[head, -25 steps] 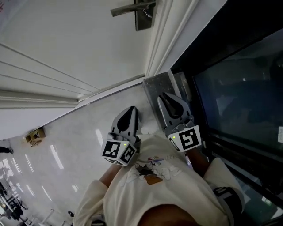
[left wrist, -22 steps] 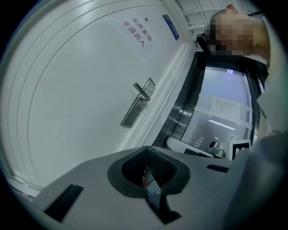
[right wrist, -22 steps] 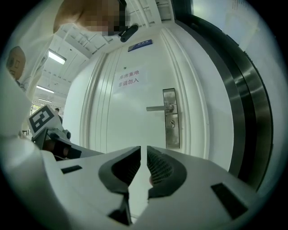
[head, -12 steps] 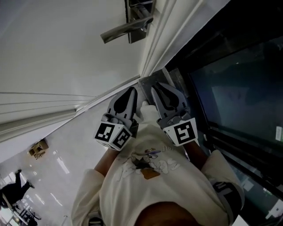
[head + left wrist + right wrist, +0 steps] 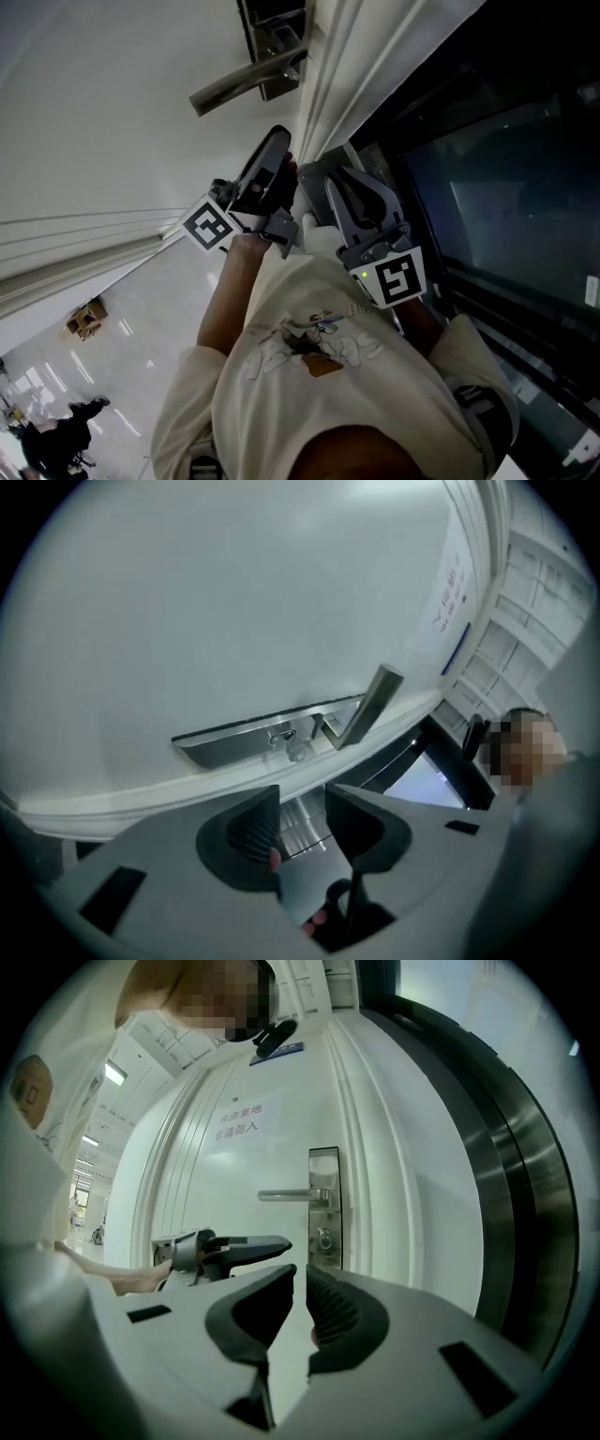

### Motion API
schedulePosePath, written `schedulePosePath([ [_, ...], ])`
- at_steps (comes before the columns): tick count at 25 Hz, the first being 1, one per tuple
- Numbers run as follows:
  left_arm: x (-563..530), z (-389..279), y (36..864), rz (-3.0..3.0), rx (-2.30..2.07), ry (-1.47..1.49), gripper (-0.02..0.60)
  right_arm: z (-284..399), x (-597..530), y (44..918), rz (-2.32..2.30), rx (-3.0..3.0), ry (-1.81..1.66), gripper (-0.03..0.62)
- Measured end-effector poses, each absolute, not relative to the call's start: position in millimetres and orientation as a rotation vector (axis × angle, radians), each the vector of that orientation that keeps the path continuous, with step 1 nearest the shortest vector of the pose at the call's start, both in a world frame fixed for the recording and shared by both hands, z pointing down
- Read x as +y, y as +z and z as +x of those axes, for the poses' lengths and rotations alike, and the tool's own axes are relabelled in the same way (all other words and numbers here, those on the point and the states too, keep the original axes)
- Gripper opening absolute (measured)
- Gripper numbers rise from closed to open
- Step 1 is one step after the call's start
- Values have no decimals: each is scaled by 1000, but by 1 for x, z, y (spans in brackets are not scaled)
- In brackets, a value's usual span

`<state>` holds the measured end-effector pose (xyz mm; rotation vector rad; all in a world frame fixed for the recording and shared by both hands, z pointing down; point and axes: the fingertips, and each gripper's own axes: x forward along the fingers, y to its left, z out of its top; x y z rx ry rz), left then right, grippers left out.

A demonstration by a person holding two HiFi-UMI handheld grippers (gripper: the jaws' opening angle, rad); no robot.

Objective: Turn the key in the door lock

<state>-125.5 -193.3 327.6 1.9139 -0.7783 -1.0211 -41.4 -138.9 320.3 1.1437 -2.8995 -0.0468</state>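
The white door [image 5: 112,122] carries a steel lock plate [image 5: 324,1208] with a lever handle [image 5: 246,80] and, below the handle, a key [image 5: 323,1238] in the lock. In the left gripper view the plate lies sideways, with the key [image 5: 285,738] ahead of the jaws. My left gripper [image 5: 277,157] is raised toward the door below the handle and rolled onto its side. Its jaws are opening, with nothing between them, a short way from the key. My right gripper [image 5: 354,192] hangs lower beside the door frame, shut and empty. It sees the left gripper [image 5: 234,1244].
A white door frame [image 5: 328,84] runs beside the lock. Right of it stands a dark glass panel [image 5: 506,187] with a metal threshold plate at its foot. A shiny floor [image 5: 112,328] lies at lower left, with a cardboard box [image 5: 82,317] and a person far off.
My left gripper has risen toward the door handle, rolled onto its side and parted its jaws. The right gripper has shifted a little forward. The handle looks closer in the head view.
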Motion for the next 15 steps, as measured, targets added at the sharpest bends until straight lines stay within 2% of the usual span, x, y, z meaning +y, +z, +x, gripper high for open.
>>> schedulePosePath([
  [3, -213, -120, 325, 1874, -667, -1089, 181, -34, -143, 323, 1154, -2891, -18, 47],
  [10, -237, -117, 317, 1827, -561, -1117, 192, -26, -150, 318, 1187, -2902, -27, 47],
  [15, -250, -122, 313, 1740, -402, -1191, 247, -18, -156, 316, 1223, -2901, -18, 47],
])
